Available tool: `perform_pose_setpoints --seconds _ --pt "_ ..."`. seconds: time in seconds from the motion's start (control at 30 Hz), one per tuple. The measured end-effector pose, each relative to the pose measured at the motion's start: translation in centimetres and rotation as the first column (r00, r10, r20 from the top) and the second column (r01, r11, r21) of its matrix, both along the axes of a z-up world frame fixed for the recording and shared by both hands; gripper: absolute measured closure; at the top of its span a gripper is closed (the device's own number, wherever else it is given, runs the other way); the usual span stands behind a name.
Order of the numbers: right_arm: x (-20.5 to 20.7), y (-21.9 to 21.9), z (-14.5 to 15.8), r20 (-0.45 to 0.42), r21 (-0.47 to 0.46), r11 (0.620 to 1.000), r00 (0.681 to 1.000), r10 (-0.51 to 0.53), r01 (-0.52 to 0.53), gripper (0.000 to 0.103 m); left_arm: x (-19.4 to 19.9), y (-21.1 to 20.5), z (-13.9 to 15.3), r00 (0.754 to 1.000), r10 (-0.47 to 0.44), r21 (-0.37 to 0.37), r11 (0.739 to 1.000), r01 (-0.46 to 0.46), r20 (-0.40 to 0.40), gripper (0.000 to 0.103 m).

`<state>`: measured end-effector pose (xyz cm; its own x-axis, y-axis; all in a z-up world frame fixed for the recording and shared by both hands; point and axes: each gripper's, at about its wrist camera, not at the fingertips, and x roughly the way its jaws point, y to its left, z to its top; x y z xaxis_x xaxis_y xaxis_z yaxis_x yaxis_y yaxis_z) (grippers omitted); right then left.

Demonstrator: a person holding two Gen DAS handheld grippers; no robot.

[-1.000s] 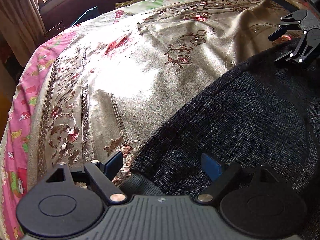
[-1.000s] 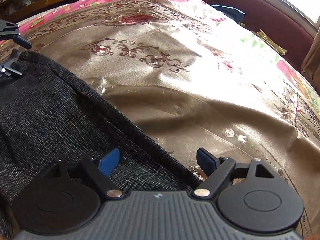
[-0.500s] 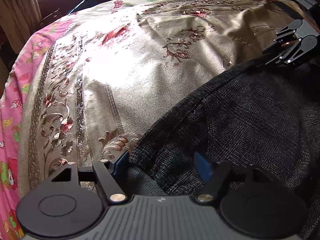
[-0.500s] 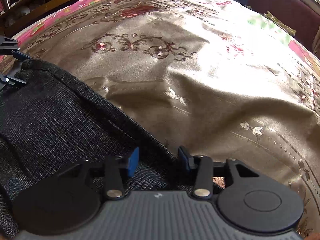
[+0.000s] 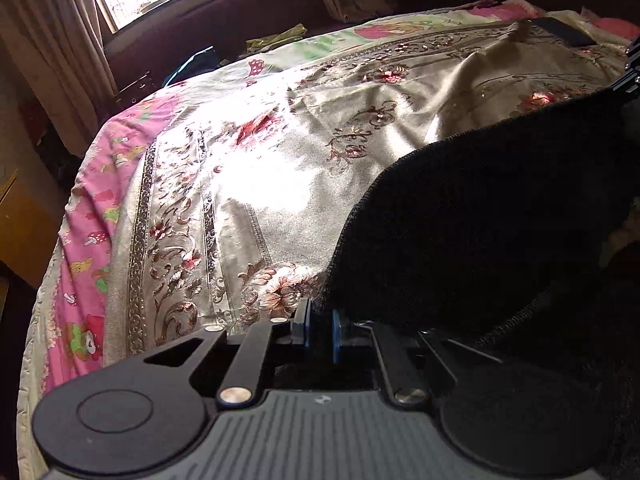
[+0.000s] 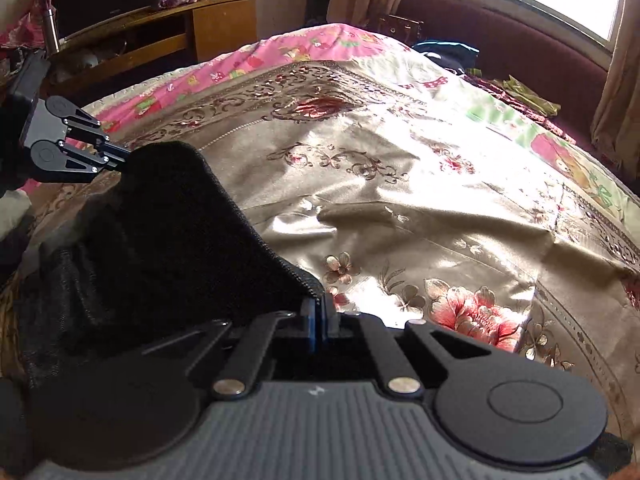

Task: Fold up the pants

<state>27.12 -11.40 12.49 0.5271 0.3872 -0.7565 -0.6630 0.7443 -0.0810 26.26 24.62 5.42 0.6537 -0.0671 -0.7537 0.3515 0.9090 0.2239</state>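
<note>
Pants of dark woven cloth hang between our two grippers above the bed, one edge stretched taut from one grip to the other. We see our left gripper pinching a corner of the cloth, its blue pads drawn in on the fabric with a narrow band of it showing between them; its jaws have just been closing on that corner. In the right wrist view the same gripper shows at the far left, clamped on the far end of the raised edge. Our right gripper has its pads pressed nearly together on the hem at the near end, where a stitched edge runs straight into them; its jaws too have just been closing, with the cloth caught between. The rest of the garment sags down to the left of that edge in dark folds, and we cannot tell how much of it lies on the bed. Beneath it spreads a gold bedspread with red flowers and scrollwork, bordered by a pink printed sheet. Beyond the bed stands a wooden cabinet, its open shelf holding small things too dim to name.
</note>
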Motion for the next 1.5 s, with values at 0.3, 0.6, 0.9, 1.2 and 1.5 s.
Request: perform_pose_setpoints --seconds 0.3,0.6,0.9,1.2,1.5 --pt "-15.8 -0.5 -3.9 -0.215 0.073 0.997 0.977 0.003 0.013 0.100 -15.9 -0.9 -0.2 1.000 0.010 -0.011 1.000 -0.010 0.007 0.080" --pt "-18.7 0.2 -9.2 -0.297 0.022 0.998 0.954 -0.048 0.057 0.100 -20.7 -2.1 -3.7 0.999 0.010 0.066 0.998 -0.013 0.032 0.078" --pt "-20.1 0.7 -9.9 -0.297 -0.016 0.995 0.950 -0.097 0.097 0.100 -23.7 -2.0 -4.5 0.978 0.022 0.173 0.983 -0.059 0.207 0.077" --pt "-20.4 1.0 -11.6 -0.297 -0.063 0.991 0.946 -0.130 0.117 0.093 -24.3 -2.3 -7.7 0.986 0.053 0.233 0.968 -0.090 0.161 0.076" --pt "-21.4 -2.6 -8.0 -0.236 0.074 0.962 0.942 -0.240 0.264 0.087 -26.3 -1.8 -3.3 0.969 0.174 0.124 0.973 -0.196 0.173 0.073"
